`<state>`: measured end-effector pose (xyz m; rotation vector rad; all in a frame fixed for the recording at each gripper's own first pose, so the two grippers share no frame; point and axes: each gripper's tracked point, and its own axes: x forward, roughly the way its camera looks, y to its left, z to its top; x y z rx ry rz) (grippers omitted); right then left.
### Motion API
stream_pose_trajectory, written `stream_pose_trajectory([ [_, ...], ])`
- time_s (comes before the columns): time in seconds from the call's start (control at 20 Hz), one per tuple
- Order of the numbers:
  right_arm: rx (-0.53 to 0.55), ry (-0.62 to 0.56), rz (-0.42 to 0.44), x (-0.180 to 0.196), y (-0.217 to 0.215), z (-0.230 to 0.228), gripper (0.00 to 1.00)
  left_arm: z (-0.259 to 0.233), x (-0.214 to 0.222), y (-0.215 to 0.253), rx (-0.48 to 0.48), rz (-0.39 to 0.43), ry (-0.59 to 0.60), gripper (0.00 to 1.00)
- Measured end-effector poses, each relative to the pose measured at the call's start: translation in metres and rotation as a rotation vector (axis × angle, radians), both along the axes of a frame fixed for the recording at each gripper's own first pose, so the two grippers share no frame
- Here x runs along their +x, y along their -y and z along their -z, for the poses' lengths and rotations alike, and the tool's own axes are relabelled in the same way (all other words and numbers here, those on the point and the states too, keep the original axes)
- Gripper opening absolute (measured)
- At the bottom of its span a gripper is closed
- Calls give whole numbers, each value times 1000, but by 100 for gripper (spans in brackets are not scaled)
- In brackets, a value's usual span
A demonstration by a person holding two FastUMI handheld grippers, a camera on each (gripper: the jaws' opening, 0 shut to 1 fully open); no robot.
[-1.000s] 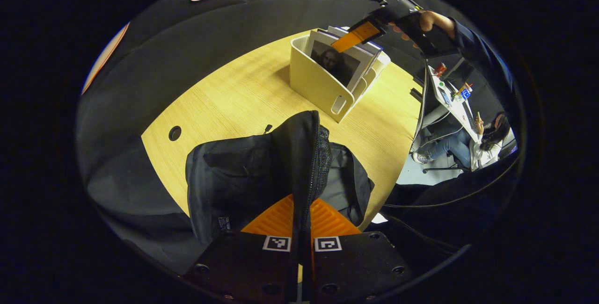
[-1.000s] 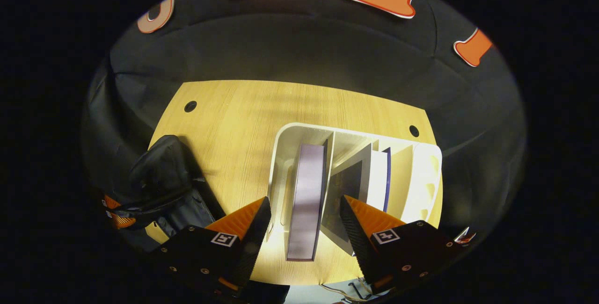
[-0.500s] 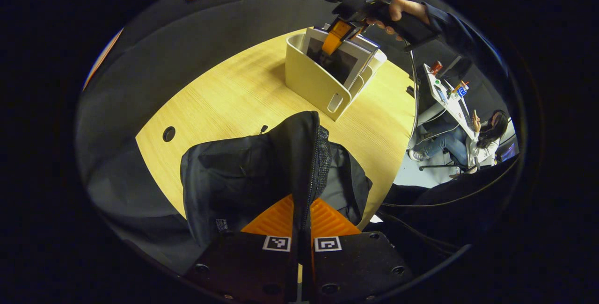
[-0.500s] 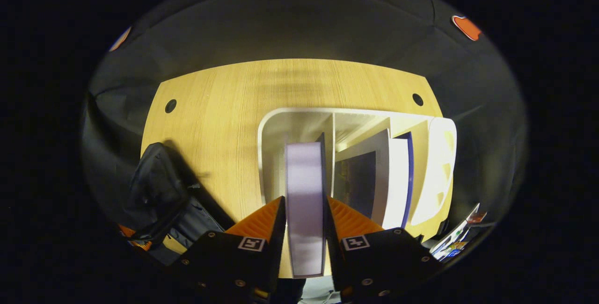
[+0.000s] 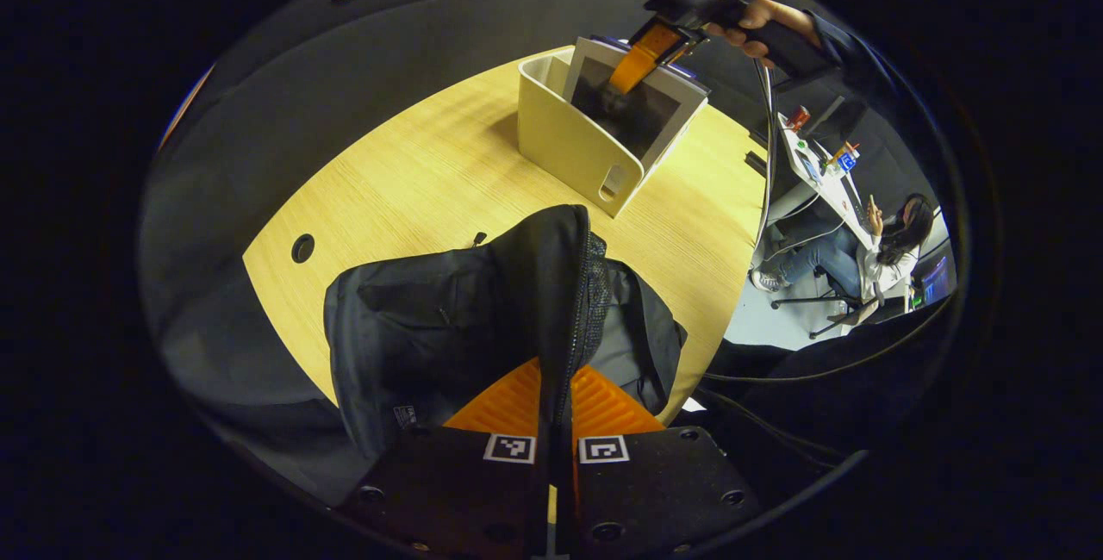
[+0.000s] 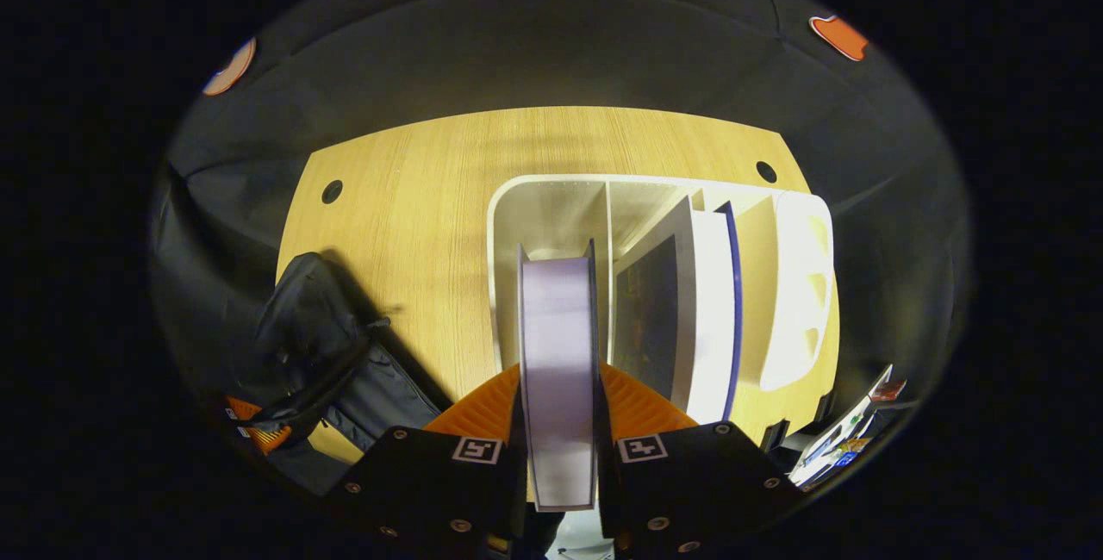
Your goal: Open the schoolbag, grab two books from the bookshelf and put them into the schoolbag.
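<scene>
Wooden table (image 6: 414, 198) carries shelf (image 6: 801, 284). Right gripper (image 6: 558, 422) clamps book (image 6: 558, 327) upright in shelf's left slot; bag (image 5: 448, 327) lies left of shelf, its flap pinched by left gripper (image 5: 556, 422).

No text, label or number here is clear enough to read.

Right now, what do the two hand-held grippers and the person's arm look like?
Each hand-held gripper has a black body with visible screws and two square black-and-white markers, seen on the left hand-held gripper and the right hand-held gripper. Their fingers are orange and ribbed. Black cables trail from the right one, and the arm wears a dark sleeve.
</scene>
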<state>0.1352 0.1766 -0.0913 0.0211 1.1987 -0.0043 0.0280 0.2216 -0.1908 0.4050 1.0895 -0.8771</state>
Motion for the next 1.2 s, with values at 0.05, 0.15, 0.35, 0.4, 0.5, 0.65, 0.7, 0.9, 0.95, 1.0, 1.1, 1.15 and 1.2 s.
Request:
stream_pose_trajectory([
  [0.05,6,4,2,-6,1,-3,35,1,1,0,-1,1,1,5],
  [0.15,24,11,5,-21,5,-9,34,3,0,1,4,9,9,5],
  [0.35,70,37,19,-45,11,-17,34,7,-3,5,8,7,3,5],
  [0.4,82,41,30,-51,15,-19,34,6,-3,5,7,6,3,4],
  [0.5,87,54,31,-62,22,-24,33,9,-4,5,7,4,6,5],
  [0.65,109,93,43,-81,27,-34,32,12,-5,8,7,-1,7,5],
  [0.7,123,103,48,-89,28,-37,32,11,-5,8,5,-5,7,5],
  [0.9,177,133,74,-121,32,-35,32,9,-7,7,0,-11,8,4],
  [0.95,197,137,86,-129,32,-33,32,10,-7,7,2,-10,11,4],
  [1.0,217,140,98,-138,33,-31,33,11,-7,7,3,-8,13,4],
  [1.1,252,149,133,-151,34,-26,32,8,-7,8,5,-6,17,4],
  [1.15,267,159,147,-156,36,-25,31,8,-6,8,5,-6,17,5],
  [1.2,288,172,164,-162,37,-25,39,8,-8,7,1,-6,15,5],
])
